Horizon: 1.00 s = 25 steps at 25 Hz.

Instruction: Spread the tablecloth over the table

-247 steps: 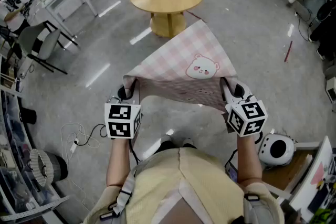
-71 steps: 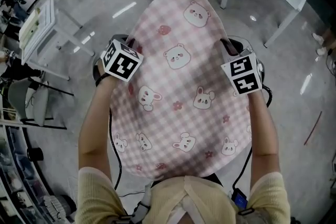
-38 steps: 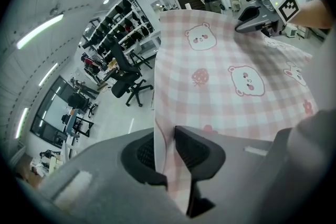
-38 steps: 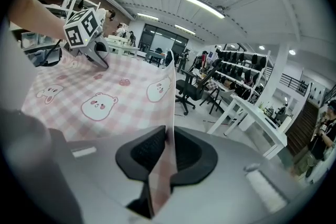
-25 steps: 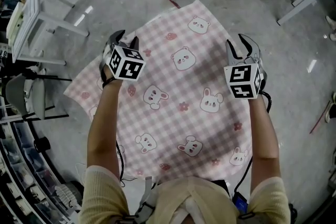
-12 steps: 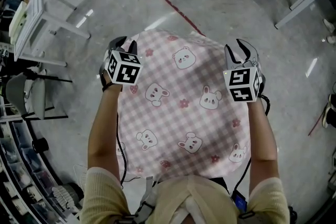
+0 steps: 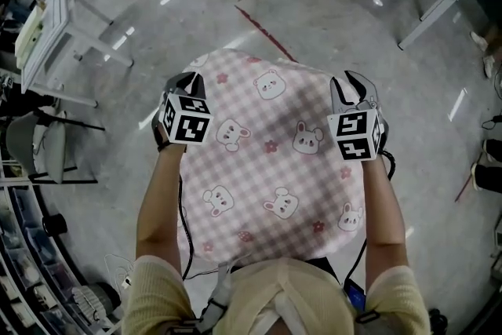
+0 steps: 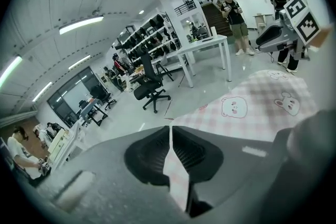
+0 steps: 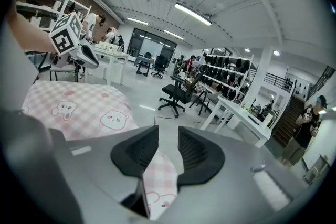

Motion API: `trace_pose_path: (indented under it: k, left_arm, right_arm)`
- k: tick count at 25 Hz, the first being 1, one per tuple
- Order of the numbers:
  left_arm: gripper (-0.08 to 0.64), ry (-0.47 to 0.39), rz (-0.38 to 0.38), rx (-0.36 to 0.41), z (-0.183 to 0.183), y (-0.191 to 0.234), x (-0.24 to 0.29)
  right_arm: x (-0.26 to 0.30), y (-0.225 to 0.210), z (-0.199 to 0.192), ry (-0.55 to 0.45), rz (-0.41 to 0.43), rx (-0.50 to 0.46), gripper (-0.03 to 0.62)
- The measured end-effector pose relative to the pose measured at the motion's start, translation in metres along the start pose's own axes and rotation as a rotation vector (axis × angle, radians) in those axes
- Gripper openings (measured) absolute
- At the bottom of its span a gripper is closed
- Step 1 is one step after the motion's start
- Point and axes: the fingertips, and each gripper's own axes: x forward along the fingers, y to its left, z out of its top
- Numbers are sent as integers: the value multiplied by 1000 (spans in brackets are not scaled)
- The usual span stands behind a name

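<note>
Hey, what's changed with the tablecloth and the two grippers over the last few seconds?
The tablecloth came down from billowing in the air and now lies flat, its far edge drooping in a curve. The right gripper has opened, loosing its corner, though cloth still lies between the jaws. The left gripper stays shut on its corner. Both remain at the cloth's sides.

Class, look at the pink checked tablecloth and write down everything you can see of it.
The tablecloth is thin, soft-looking fabric in a pink and white check, printed with cartoon bears, rabbits and small flowers. It lies spread nearly flat in front of the person, its far edge curving down in a rounded line. Whatever is under it is hidden. The left gripper is shut on one edge. At the right gripper the jaws stand apart, with a strip of cloth lying between them.
</note>
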Motion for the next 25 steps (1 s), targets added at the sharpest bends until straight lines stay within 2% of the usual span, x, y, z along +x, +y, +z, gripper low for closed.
trace_pose_path:
  k: [6,25]
  left_arm:
    - [6,-13,1,-24,-5,-5,-41]
    - [6,-133,-2,-121,-23,-9,-173]
  right_arm:
    - [-38,1,0,-4,-20,58,103]
    - [-153,28,12,-44,-87,103,40]
